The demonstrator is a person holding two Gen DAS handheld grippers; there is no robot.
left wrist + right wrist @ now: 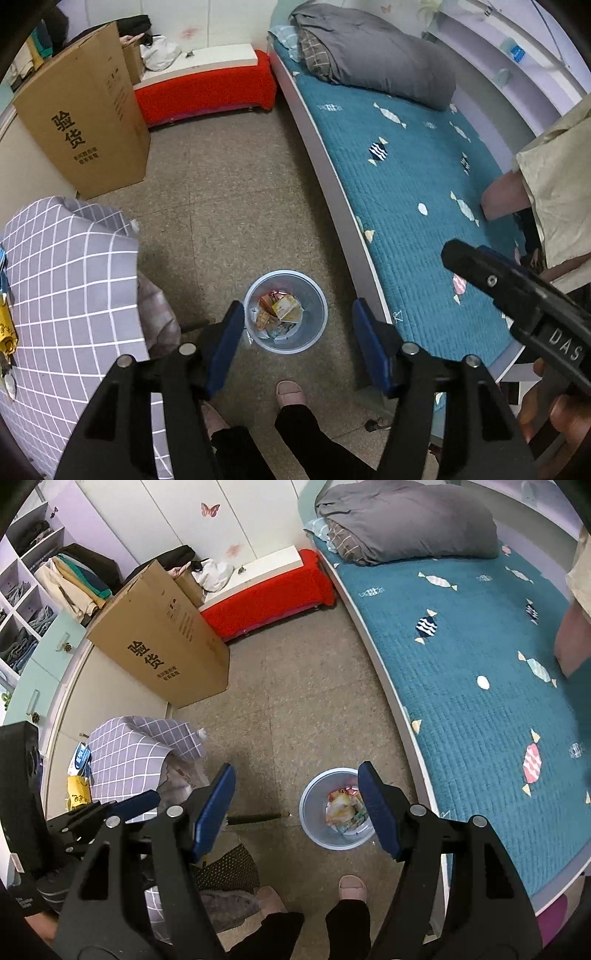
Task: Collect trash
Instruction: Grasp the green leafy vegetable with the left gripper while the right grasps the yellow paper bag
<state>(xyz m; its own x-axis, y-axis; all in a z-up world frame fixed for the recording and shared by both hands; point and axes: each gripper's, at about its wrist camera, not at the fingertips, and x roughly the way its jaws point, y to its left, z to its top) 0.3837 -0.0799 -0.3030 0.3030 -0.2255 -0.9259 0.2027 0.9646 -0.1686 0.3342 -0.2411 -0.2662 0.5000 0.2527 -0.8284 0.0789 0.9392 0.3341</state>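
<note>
One bin (286,312) stands on the floor (236,206), holding a small heap of wrappers (279,314), too jumbled to count. Seen from the left gripper (297,338), it lies below and between the spread jaws, nothing held in them. Seen from the right gripper (295,812), the bin (334,808) sits just inside the right-hand jaw, partly behind it; these jaws are also spread and empty. Both grippers tilt steeply down at the floor. Two slippered feet (290,393) stand under the jaws. One box (86,125) is far ahead to the left, one bed (406,177) to the right, one checked cloth (70,280) left of the jaws.
</note>
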